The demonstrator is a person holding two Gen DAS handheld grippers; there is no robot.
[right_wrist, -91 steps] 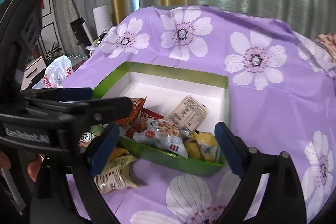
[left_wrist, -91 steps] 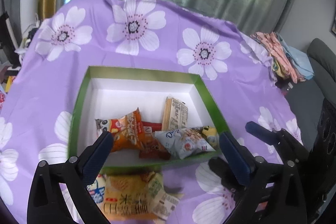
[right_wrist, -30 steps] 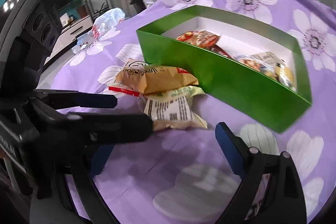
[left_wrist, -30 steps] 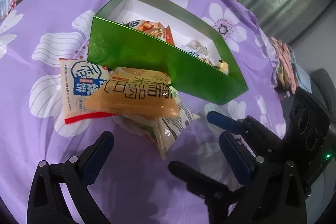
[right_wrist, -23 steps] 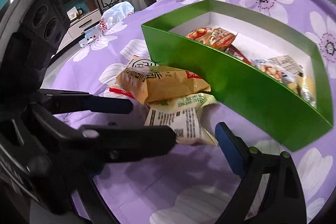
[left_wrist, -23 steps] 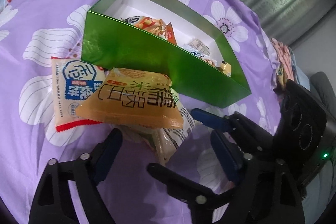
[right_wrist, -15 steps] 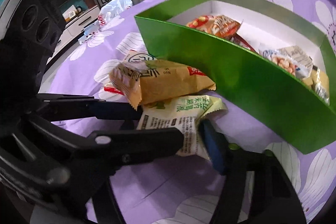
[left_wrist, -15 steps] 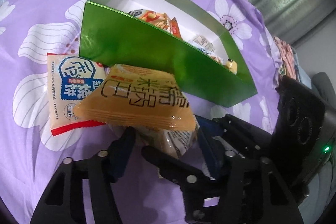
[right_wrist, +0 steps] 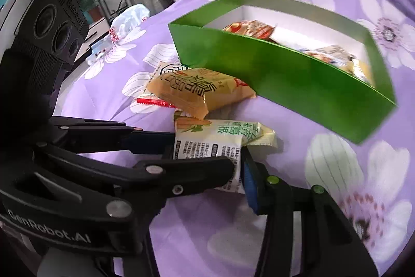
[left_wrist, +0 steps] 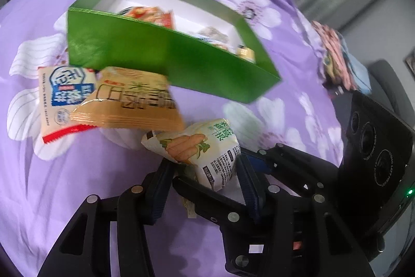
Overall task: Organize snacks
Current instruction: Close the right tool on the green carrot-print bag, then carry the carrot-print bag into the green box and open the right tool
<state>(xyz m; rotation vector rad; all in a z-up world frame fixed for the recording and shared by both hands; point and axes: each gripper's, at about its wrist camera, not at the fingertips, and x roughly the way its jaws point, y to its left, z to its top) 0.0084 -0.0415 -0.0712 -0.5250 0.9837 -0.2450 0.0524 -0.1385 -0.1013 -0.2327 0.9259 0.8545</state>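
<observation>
Left hand-held gripper (left_wrist: pixel 205 182): partly closed around the white-green snack packet; pad contact unclear.
Right hand-held gripper (right_wrist: pixel 237 173): pinching the white-green snack packet (right_wrist: pixel 218 144).
Packet's place: near the green box (right_wrist: pixel 285 74), on the purple floral cloth (right_wrist: pixel 298 238).
Orange packet (left_wrist: pixel 135 100): lies overlapping a blue-white packet (left_wrist: pixel 61 95), against the box wall.

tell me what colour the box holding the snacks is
Bright green outside, white inside. The box shows best in the right wrist view.
</observation>
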